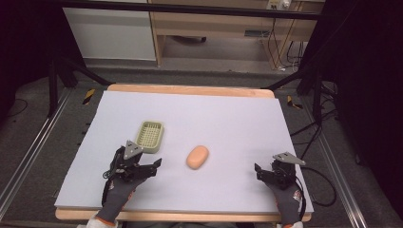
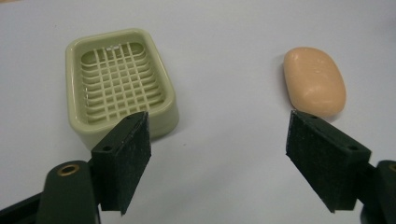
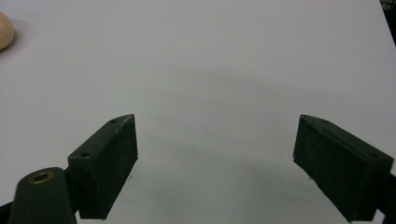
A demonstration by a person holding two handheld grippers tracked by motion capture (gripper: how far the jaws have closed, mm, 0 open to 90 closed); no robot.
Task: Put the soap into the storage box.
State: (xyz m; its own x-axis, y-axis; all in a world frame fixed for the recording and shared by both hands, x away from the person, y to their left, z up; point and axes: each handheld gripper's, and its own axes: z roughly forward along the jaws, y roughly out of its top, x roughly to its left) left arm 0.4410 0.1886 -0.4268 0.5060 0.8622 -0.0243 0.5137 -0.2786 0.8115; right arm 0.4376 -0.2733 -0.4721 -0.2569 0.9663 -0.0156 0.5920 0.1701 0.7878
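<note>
Here, the left gripper (image 2: pixel 219 154) hangs low over the table (image 1: pixel 228 118) with its jaws spread wide and nothing between them; the soap (image 2: pixel 314 80) lies just beyond the tip of one jaw and the dish (image 2: pixel 119 84) just beyond the tip of the other, its near corner hidden behind that jaw. The two things sit apart, with bare table in the gap straight ahead of the jaws. Off to the far side, the right gripper (image 3: pixel 215 163) is likewise wide open and empty, the soap well away past one jaw. The risk, by the look of it, lies in the soap itself: smooth and rounded, it could squirt out of a pinch taken off-centre or skid ahead of a jaw that nudges it first. The light dish might also slide if a jaw clips its rim.
</note>
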